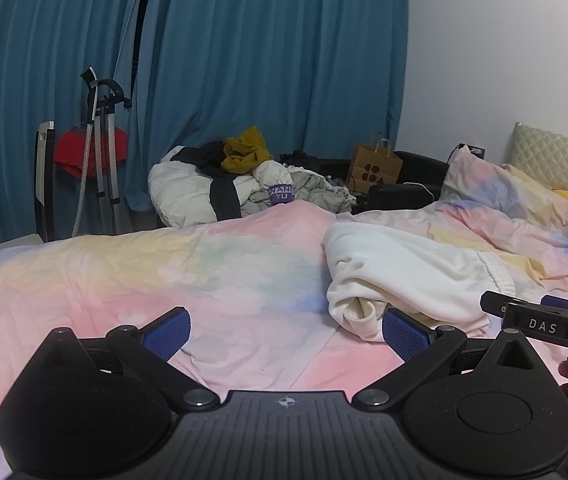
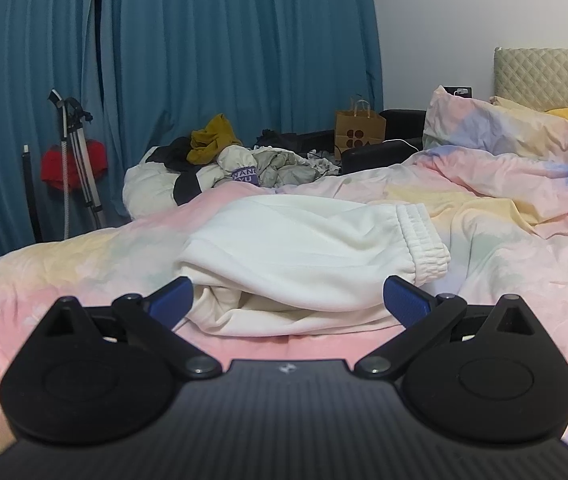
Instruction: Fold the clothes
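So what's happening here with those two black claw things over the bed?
A person is holding a two-finger gripper in each hand, working on folding clothes. A white garment with an elastic band lies bunched and partly folded on the pastel bedspread. Both the left gripper and the right gripper are open and hold nothing. The right one faces the garment squarely; the left sits just to its left. More clothes are heaped behind the bed.

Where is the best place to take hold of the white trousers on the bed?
Probably the elastic waistband of the white trousers, taken by the open right tool from the near side. It is thick, gathered and exposed at the right end, while the left end is bunched under folds.
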Demonstrator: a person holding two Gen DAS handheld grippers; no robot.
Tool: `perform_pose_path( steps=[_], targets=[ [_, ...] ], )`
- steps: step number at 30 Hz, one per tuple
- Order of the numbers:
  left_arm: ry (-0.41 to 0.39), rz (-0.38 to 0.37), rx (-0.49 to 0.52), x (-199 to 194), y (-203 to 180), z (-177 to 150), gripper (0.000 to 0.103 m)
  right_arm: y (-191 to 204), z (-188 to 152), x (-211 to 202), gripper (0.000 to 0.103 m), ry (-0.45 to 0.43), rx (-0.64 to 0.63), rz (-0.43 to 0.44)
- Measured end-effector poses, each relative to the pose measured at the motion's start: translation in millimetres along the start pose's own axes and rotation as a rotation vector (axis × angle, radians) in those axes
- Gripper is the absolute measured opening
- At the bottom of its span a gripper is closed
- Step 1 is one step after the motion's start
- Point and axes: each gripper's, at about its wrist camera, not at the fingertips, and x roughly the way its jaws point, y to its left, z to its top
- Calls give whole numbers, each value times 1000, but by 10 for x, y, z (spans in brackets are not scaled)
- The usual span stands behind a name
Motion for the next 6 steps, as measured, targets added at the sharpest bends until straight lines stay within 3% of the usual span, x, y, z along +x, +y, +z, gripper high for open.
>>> perform_pose_path(
  steps=[6],
  targets=[
    [-5, 8, 0, -10, 5, 2, 103, -13, 2, 13, 103, 2, 5, -4]
  ],
)
